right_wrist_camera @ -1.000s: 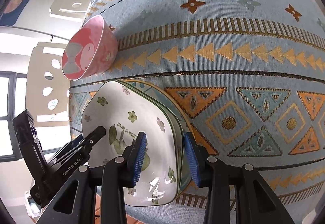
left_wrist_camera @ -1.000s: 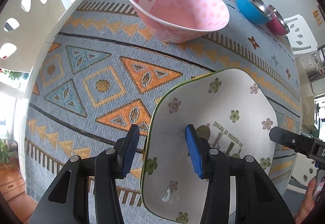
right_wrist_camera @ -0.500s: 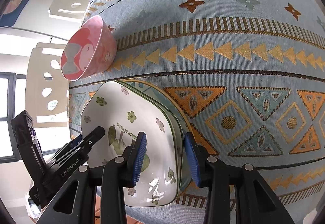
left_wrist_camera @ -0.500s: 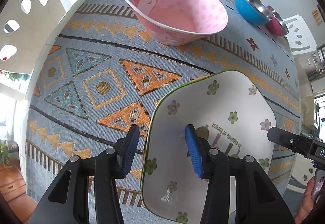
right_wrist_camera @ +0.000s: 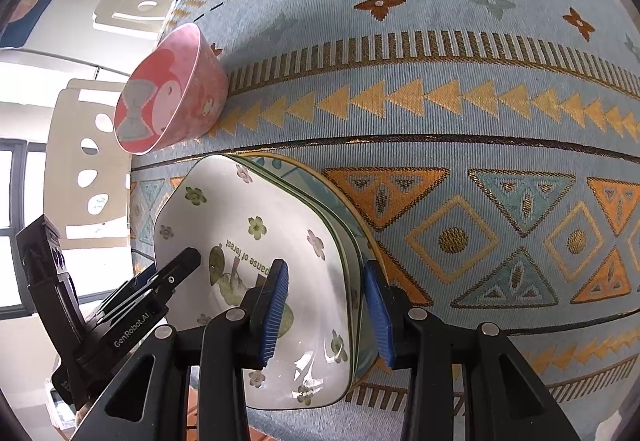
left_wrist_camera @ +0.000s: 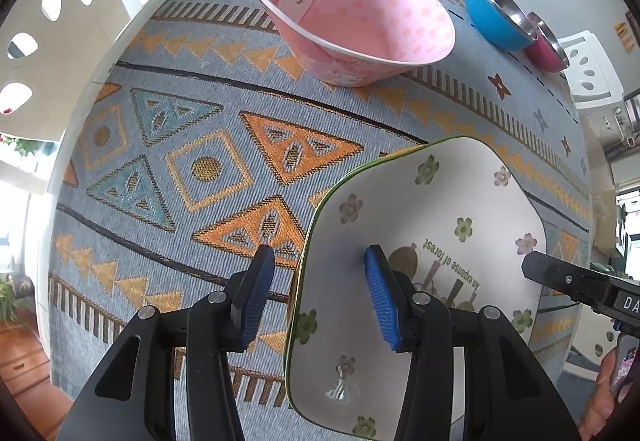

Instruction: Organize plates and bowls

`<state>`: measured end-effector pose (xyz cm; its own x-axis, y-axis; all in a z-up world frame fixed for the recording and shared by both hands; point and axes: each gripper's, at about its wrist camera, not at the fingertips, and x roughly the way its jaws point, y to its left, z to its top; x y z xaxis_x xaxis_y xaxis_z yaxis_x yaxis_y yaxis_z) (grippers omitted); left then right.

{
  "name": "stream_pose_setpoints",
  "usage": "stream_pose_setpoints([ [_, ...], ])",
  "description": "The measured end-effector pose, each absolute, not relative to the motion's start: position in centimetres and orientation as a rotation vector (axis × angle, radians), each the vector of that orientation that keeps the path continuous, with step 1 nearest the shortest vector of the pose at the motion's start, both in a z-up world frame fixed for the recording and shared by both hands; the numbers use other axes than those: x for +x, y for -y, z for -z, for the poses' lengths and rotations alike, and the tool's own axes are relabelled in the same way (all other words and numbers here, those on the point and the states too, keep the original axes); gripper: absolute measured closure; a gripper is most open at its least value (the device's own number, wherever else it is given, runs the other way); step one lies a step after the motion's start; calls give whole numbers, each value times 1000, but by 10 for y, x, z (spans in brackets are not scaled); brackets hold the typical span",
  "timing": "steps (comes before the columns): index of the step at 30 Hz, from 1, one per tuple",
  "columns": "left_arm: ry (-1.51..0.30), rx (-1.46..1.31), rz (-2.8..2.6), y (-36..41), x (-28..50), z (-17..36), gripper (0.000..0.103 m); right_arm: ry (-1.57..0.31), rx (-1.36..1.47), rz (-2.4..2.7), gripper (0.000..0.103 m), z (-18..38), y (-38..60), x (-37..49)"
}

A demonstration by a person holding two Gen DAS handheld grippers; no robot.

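i've got both claws straddling opposite rims of the white flowered plate (left_wrist_camera: pixel 432 225), which sits nested on a stack of similar square dishes near the front edge of the surface (left_wrist_camera: pixel 208 89).

the left claw (left_wrist_camera: pixel 320 301) has one blue pad outside the plate's left rim and the other down inside the well. there's a clear gap on both sides, so it stands part open around the rim and grips nothing.

the right claw (right_wrist_camera: pixel 326 311) does the same on the far side: one pad over the printed centre, the other outside the stacked rims, also part open. whether its outer pad touches the lower dish's edge i can't tell.

i read this two-sided straddle as a way to square the plate over the ones beneath, or to lift it level without tipping.

the pink bowl (left_wrist_camera: pixel 352 21) stands further back on the woven cloth, well apart from the stack. the blue bowl (left_wrist_camera: pixel 498 17) and the magenta bowl (left_wrist_camera: pixel 546 45) touch each other at the far side, not yet grouped with it.
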<state>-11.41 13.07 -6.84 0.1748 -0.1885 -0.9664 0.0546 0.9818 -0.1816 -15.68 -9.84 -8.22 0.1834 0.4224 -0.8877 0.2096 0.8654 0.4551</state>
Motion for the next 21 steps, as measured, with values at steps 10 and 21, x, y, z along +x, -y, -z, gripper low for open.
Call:
stream_pose_setpoints([
  [10,-1387,-119,181,-132,-113,69,58,-1407,553,-157,65,86,96,-157],
  [21,-1371,-87,139,-131,-97,52,58,-1385,541,-154,65,72,101,-156],
])
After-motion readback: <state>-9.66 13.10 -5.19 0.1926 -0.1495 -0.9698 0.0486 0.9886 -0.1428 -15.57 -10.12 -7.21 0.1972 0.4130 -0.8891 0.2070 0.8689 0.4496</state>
